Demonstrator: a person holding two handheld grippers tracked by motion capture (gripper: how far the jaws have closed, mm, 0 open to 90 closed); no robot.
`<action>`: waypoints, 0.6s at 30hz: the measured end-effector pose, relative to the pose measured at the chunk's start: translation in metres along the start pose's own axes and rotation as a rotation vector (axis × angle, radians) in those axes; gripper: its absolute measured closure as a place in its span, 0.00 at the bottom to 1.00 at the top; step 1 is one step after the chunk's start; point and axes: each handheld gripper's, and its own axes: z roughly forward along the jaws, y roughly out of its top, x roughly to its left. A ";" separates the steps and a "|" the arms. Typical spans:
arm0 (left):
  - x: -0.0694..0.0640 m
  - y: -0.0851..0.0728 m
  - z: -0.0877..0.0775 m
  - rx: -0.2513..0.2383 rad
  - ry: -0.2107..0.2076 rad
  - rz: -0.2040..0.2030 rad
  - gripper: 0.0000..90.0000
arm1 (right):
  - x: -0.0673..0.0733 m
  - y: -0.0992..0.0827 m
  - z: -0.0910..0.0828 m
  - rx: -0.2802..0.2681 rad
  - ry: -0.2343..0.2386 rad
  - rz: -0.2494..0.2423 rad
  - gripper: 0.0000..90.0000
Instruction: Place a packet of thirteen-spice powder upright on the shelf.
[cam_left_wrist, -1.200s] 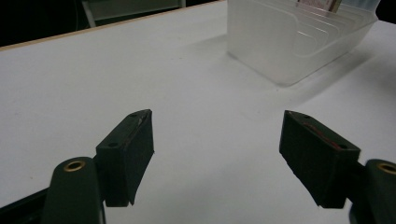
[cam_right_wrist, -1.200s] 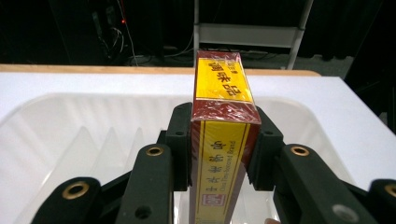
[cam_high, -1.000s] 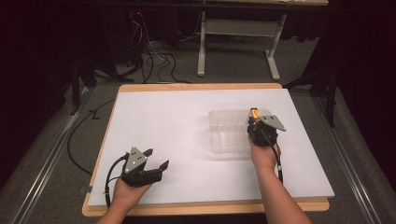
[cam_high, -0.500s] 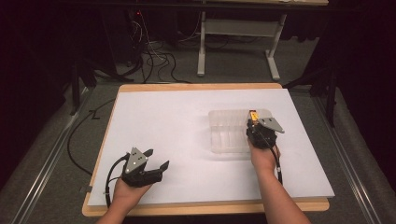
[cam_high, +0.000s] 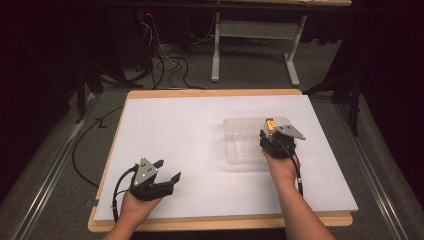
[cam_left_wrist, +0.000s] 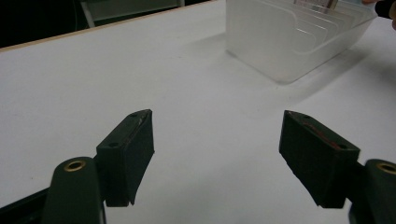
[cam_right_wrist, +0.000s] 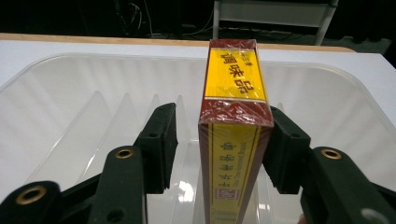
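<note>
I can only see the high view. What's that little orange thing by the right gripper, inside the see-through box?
Observer: It's a red and yellow packet, standing upright between the dividers of the clear bin.
Operator: Is the gripper squeezing it?
Observer: No. The right gripper has just been opening its jaws, and there's a gap beside the packet on one side.
Operator: What about the other gripper?
Observer: The left gripper is open with nothing between its jaws, just the white table.
</note>
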 end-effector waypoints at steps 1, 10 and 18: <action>0.000 0.000 0.000 0.000 -0.001 0.001 0.30 | 0.000 0.000 0.000 0.000 0.000 0.000 0.55; 0.000 -0.001 0.000 0.004 0.001 0.007 0.30 | -0.002 0.003 -0.003 0.014 0.019 -0.020 0.46; 0.000 -0.002 0.001 0.013 0.007 0.010 0.30 | -0.006 0.005 -0.011 0.007 0.031 -0.030 0.42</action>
